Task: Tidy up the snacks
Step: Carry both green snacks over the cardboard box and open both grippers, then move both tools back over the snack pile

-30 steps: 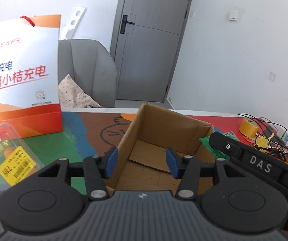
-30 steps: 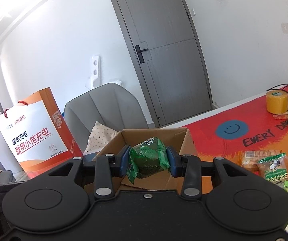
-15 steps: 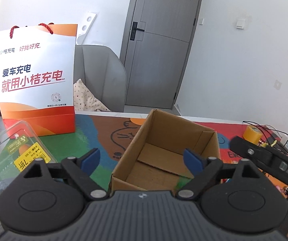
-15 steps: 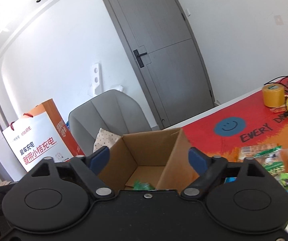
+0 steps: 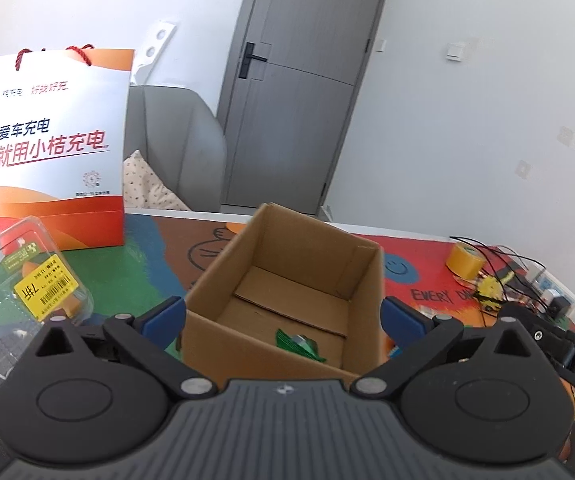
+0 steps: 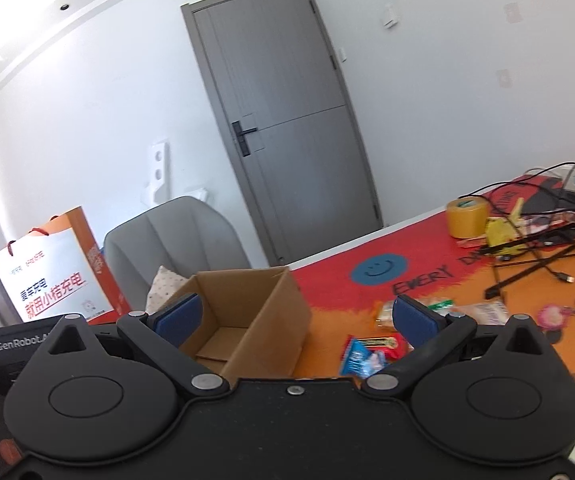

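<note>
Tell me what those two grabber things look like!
Both tongs are black plastic. The left tongs have blue pads on the fingers, two round discs, silver screws and a ridged grey body. The right tongs have the same blue pads, with a smooth black body. White letters run along the sides: "GenRobot" on the left one, "DAS" on the right.

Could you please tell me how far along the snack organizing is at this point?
Done: one green snack packet lies inside the cardboard box. In hand: nothing; the left gripper and right gripper have just been opening, with no packet between the pads. Left: several snack packets lie on the table mat right of the box.
</note>
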Motion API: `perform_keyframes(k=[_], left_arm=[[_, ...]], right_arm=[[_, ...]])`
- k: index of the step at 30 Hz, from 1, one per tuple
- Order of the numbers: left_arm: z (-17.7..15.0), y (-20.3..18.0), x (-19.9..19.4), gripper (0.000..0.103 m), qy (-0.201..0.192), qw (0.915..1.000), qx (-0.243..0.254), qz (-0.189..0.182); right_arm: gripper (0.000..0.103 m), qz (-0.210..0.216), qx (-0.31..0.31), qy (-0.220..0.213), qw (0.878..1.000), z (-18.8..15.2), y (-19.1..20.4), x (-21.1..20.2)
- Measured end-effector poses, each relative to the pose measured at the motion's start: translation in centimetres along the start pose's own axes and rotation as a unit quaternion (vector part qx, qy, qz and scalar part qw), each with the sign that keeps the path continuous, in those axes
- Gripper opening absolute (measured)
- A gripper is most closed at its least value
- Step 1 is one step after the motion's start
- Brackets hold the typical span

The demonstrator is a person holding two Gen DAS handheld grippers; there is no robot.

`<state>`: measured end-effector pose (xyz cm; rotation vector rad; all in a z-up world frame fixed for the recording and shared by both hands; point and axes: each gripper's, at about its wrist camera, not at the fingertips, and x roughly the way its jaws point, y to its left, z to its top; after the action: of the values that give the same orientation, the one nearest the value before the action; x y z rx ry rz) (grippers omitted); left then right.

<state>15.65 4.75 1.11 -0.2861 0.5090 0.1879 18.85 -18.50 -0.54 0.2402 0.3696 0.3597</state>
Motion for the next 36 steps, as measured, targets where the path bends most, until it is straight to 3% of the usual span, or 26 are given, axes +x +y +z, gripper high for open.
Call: perform_keyframes(k=[20,36], left_arm=[[-3.3,-4.5,-2.3,0.103,0.011,0.9977,0.041,-0.052],[-6.0,-7.4,-1.1,0.103,0.055,0.9917,0.064,-0.097]], right_arm=[[0.103,-0.076,-0.012,0.013,0.997,-1.2,-4.9,-4.5],[0.103,-0.119,-0.012,0.025,0.992,-2.3,-8.6,-6.9]])
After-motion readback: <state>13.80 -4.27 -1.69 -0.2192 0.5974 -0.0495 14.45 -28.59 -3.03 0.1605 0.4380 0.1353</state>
